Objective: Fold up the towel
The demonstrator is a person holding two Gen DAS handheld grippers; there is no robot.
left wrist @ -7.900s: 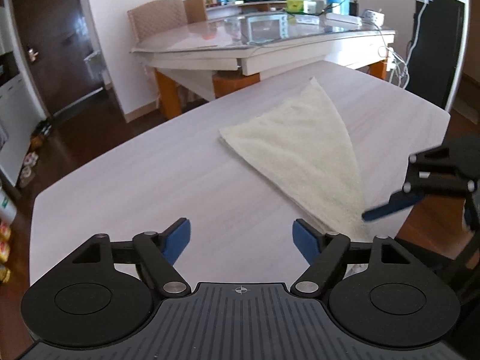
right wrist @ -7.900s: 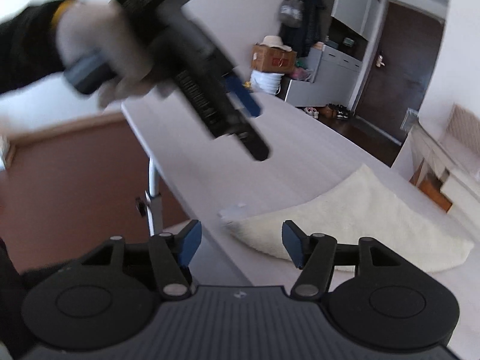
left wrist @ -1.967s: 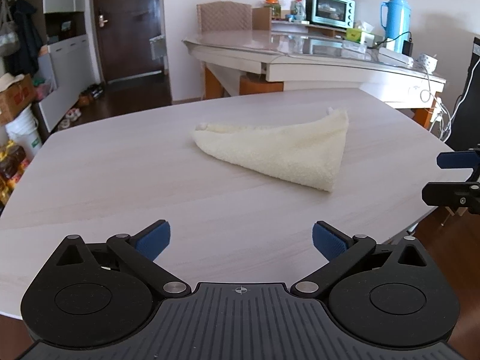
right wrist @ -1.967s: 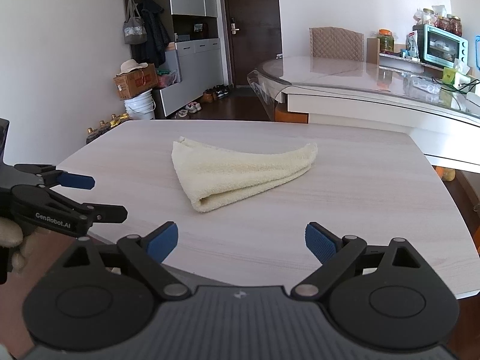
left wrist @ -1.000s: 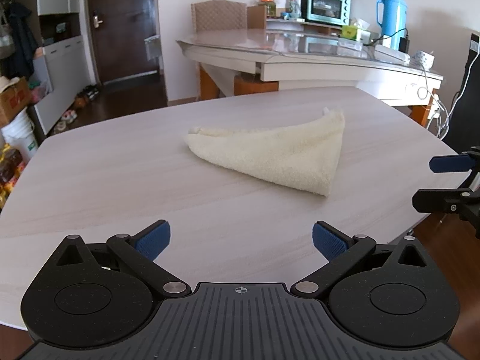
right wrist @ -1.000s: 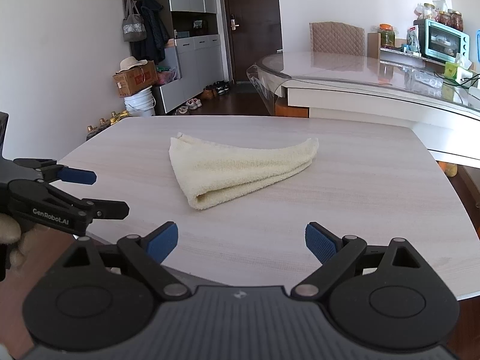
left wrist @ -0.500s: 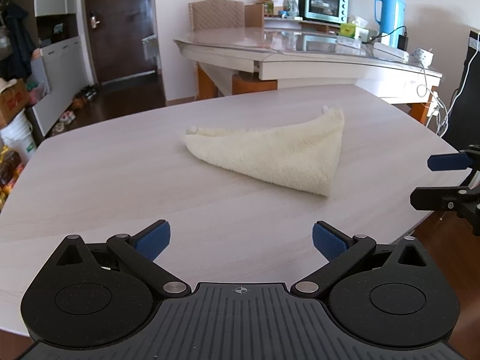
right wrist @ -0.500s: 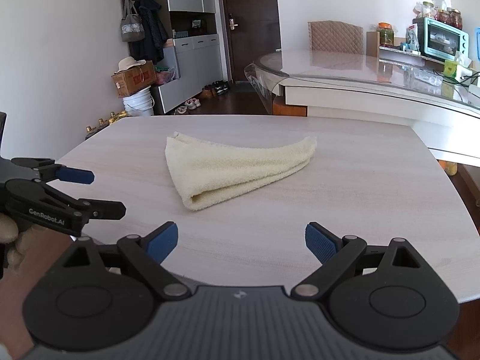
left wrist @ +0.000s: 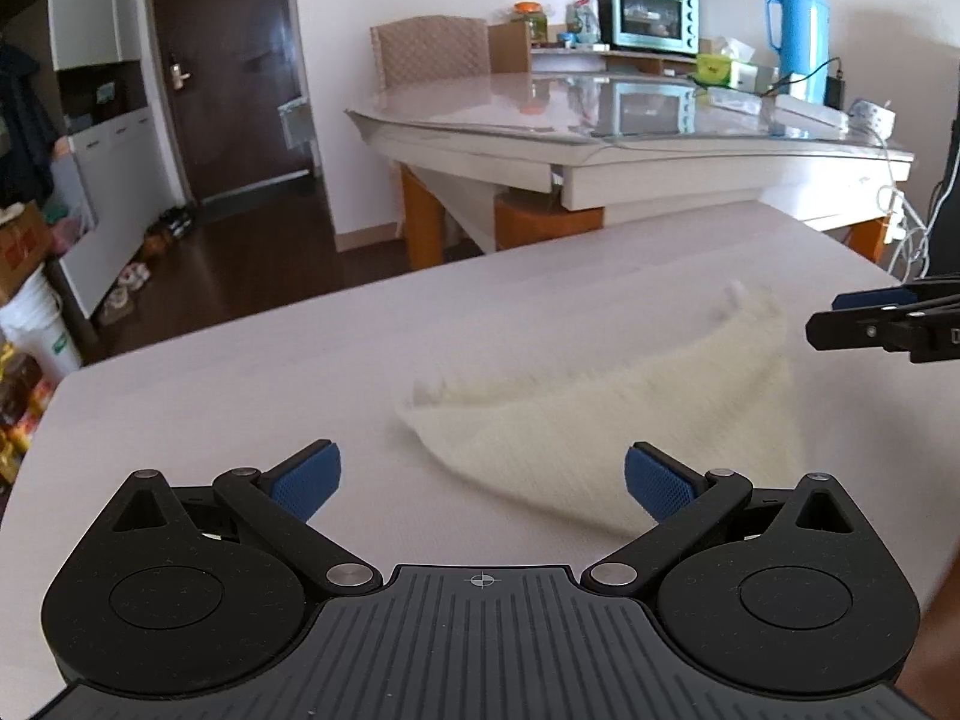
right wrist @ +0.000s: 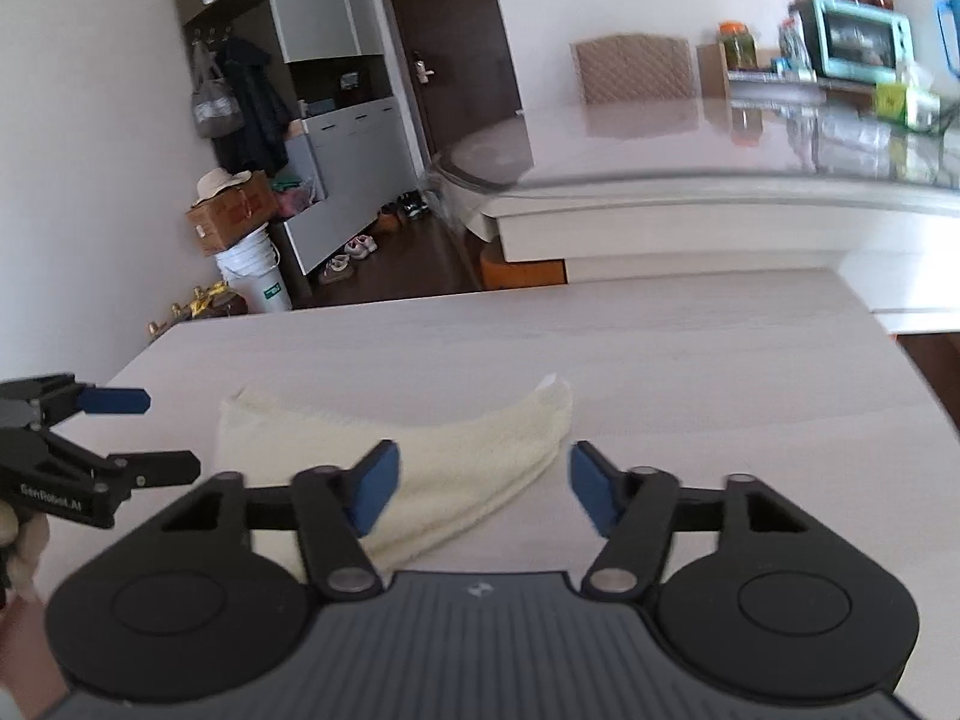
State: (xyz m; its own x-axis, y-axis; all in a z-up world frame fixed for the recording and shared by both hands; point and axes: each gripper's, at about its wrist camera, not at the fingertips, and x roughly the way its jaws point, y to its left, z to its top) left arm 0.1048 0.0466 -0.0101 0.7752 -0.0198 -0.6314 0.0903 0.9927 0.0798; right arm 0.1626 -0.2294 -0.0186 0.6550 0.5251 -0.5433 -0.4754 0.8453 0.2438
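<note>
Nearest the lens, the left gripper (left wrist: 483, 480) hangs over the desk (left wrist: 240, 396) w/ fingers (left wrist: 306, 480) spread wide, holding nothing; the right gripper (right wrist: 480, 489) is likewise parted and empty, though less wide. Just beyond both, the cream towel (left wrist: 612, 432) lies flat on the desk in a rough triangle, already doubled over at least once – layered edges show along its near side in the right wrist view (right wrist: 444, 462). Neither gripper touches the cloth. Judged from this: task is partway done; at least one more fold looks due, likely starting from a corner pinch, or the triangle may be the end shape – can't tell. Farther back: a glass-topped table (left wrist: 630, 114), a toaster oven (left wrist: 654, 15), a blue thermos (left wrist: 798, 30).
</note>
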